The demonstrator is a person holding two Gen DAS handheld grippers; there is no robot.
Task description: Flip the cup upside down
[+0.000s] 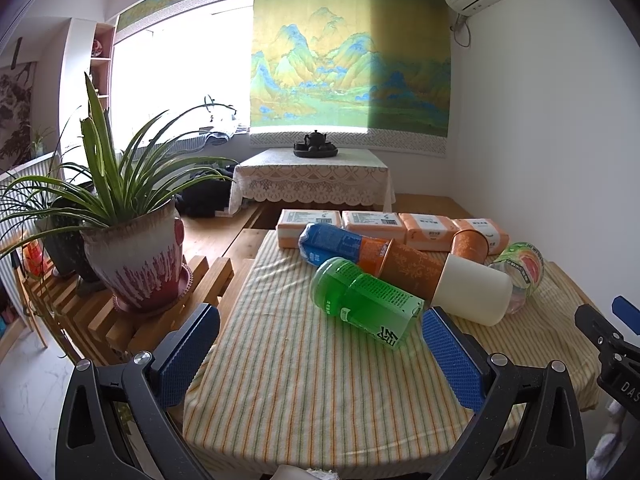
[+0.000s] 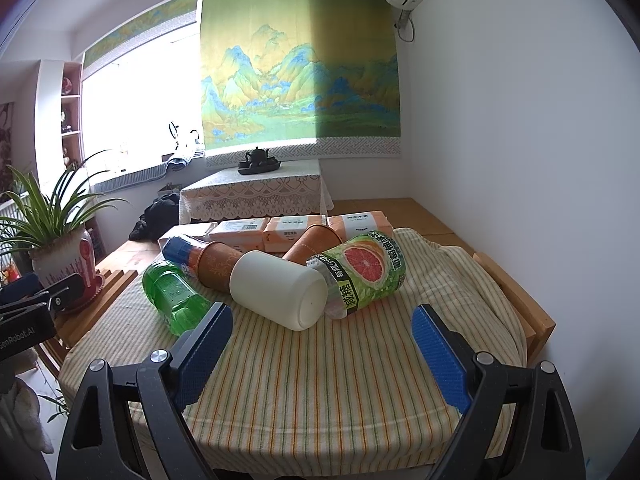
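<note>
The white cup (image 2: 280, 290) lies on its side mid-tabletop (image 2: 320, 392), touching bottles. It looks rigid, light and smooth, so grip across its body. Both claws, left (image 1: 320, 356) and right (image 2: 320, 354), gape wide and empty.

Near half of striped cloth (image 2: 312, 392) lies bare before both grippers; green bottle (image 2: 174, 296), white cup (image 2: 280, 288) and grapefruit bottle (image 2: 360, 276) crowd together behind it.

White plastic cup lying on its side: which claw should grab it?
Likely right. The white plastic cup lies nearly centred ahead of the open right claw; the open left claw faces the green bottle.
</note>
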